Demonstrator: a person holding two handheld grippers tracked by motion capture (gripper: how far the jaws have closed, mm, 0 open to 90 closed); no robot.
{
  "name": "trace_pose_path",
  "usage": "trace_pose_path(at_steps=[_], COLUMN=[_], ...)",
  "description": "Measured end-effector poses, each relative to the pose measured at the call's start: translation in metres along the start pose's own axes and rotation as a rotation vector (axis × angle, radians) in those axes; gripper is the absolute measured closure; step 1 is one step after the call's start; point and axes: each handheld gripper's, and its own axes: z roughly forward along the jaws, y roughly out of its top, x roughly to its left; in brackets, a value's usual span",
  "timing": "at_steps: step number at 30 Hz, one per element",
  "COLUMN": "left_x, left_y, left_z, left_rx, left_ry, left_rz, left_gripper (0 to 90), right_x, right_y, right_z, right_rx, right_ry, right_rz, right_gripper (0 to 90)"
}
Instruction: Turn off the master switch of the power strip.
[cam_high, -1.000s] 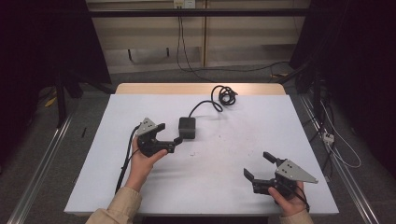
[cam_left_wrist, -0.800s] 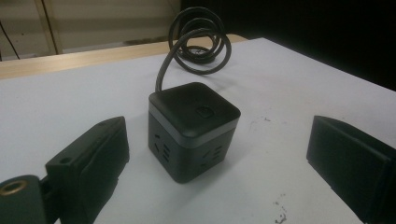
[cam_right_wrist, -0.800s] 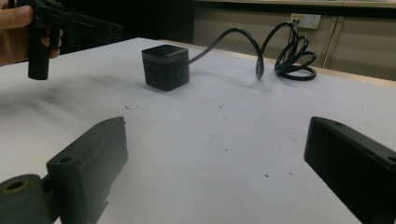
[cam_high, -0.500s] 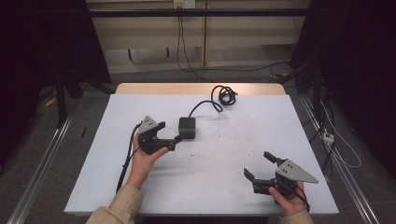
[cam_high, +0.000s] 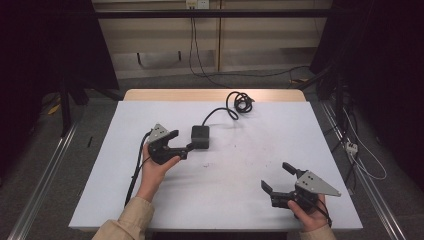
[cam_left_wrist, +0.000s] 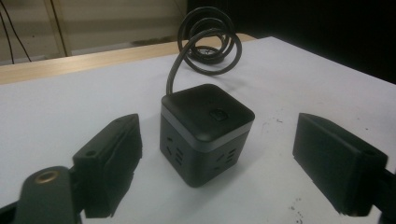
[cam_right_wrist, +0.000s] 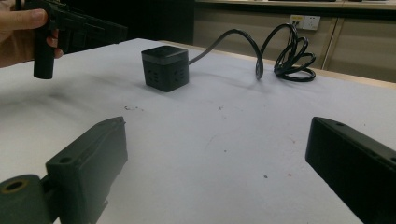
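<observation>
The biggest change was at the left gripper (cam_high: 181, 143): its jaws had just been closing in a little around the black cube power strip (cam_high: 200, 137), which sat between them. In the left gripper view the pads (cam_left_wrist: 116, 154) stood apart from the cube's (cam_left_wrist: 205, 130) sides, with bare tabletop showing on both flanks, so the gripper was spread and not yet pinching anything. Against the two earlier high views the left hand had hardly shifted, and the cube lay in the same spot, left of the tabletop's centre and towards its far half. Judged from this, the grasp on the cube had begun but was not complete; the jaws needed to come in further before any lift.

The right gripper (cam_high: 279, 179) rested spread wide at the near right corner, holding nothing, in the same place as in the earlier views.

The white tabletop (cam_high: 250, 165) was large and mostly bare, marked with small dark specks, and a strip of pale wood showed along its far edge. The cube's black cord (cam_high: 239, 102) ran to the far side and lay in a loose coil near that edge. Beyond stood a pale wall with a socket (cam_high: 196, 4) and hanging wires, with dark curtains to the left and right and loose cables on the floor at the right.
</observation>
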Motion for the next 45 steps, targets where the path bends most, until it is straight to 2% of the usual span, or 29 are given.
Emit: trace_pose_path(at_steps=[3, 7, 13, 19, 23, 29, 31, 38, 45], left_x=[0.0, 0.0, -0.0002, 0.0004, 0.0011, -0.0007, -0.0015, -0.0019, 0.0002], left_y=[0.0022, 0.0033, 0.0044, 0.0054, 0.0046, 0.004, 0.004, 0.0059, 0.0062], left_z=[0.0, 0.0005, 0.0022, 0.0039, 0.0051, 0.0081, 0.0093, 0.009, 0.0095], left_rx=[0.003, 0.0, -0.006, 0.002, 0.006, 0.035, 0.034, 0.023, 0.033], left_ry=[-0.001, -0.004, 0.004, 0.014, 0.025, 0.009, 0.002, -0.002, -0.004], left_rz=[0.005, 0.006, 0.036, 0.03, 0.032, 0.055, 0.04, 0.042, 0.015], left_gripper=[19.6, 28.5, 41.7, 49.7, 51.8, 55.8, 56.0, 56.7, 58.2], right_x=[-0.0002, -0.0004, -0.0002, -0.0008, -0.001, -0.001, -0.0006, -0.0007, -0.0002], right_y=[-0.0001, -0.0003, -0.0007, -0.0005, -0.0006, -0.0006, -0.0006, -0.0004, -0.0005], right_z=[-0.0001, 0.0, 0.0003, -0.0002, -0.0002, -0.0003, 0.0, -0.0004, -0.0001], right_rx=[0.0, 0.0, 0.002, 0.001, 0.001, 0.0, -0.002, -0.001, 0.0], right_ry=[-0.001, -0.001, 0.001, -0.001, -0.001, -0.001, 0.001, 0.0, 0.004], right_rz=[0.0, -0.001, 0.001, 0.001, 0.001, 0.001, 0.001, 0.001, 0.002], right_gripper=[5.4, 5.7, 5.7, 5.8, 5.8, 5.8, 5.8, 5.8, 6.0])
